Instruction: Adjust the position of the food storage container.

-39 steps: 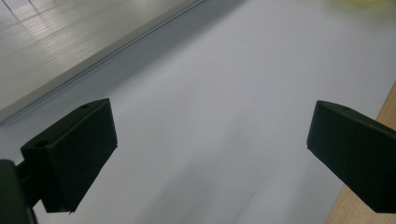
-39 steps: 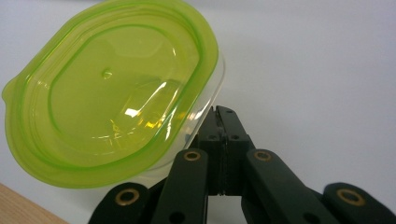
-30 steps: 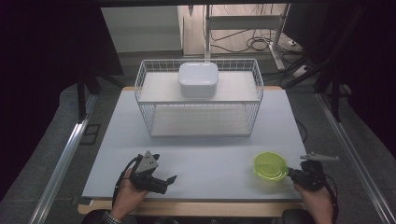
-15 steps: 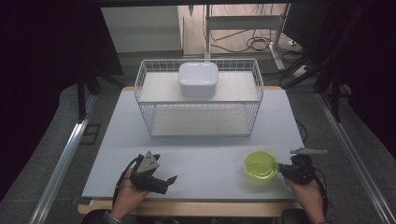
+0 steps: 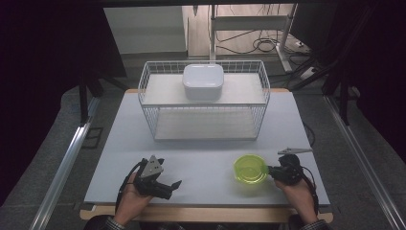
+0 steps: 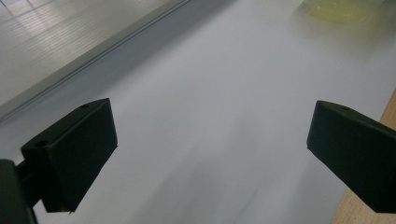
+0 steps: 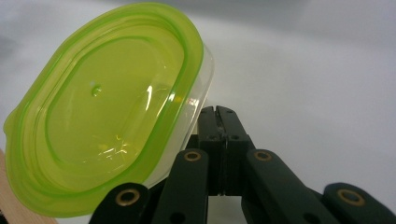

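A clear container with a lime-green lid sits on the white table near the front right. My right gripper is just to its right, jaws shut together with nothing between them. In the right gripper view the closed tips rest against the side of the container, under the lid's rim. My left gripper lies low at the front left, held in a hand and pointing right. Its jaws stand wide open over bare table, with the green-lidded container far ahead.
A white wire basket stands across the back middle of the table. A white lidded box rests on its upper shelf. The table's wooden front edge runs just below both hands. Dark floor and metal rails flank the table.
My right gripper has slid left along the front of the table, and the green-lidded container has moved left ahead of it. The left gripper has stayed where it was.
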